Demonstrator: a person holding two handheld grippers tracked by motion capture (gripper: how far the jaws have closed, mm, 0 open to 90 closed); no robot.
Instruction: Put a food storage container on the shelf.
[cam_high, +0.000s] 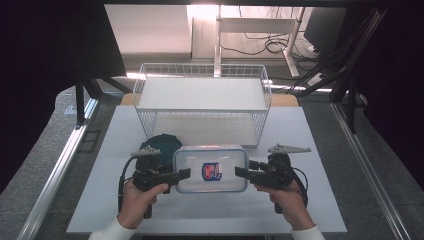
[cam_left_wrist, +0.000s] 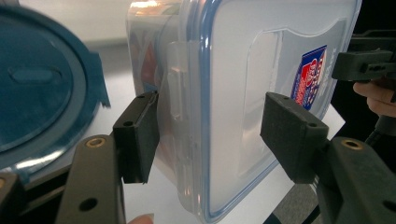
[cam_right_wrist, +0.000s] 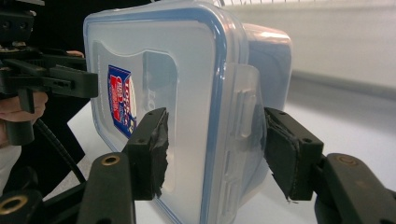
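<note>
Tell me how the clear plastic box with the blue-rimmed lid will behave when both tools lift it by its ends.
The clear plastic box with the blue-rimmed lid looks rigid, so it should hold its shape. It appears empty, so probably light. Its smooth walls may slip, and its side latches could flex under the pads.

A white wire basket (cam_high: 202, 102) stands at the far middle of the white bench (cam_high: 310, 200), a pale flat panel lying across its top. Nearer and to the left, a dark blue round lid (cam_high: 159, 145) lies flat on the bench. Beyond the bench, black cables (cam_high: 260, 47) trail over the floor.
</note>
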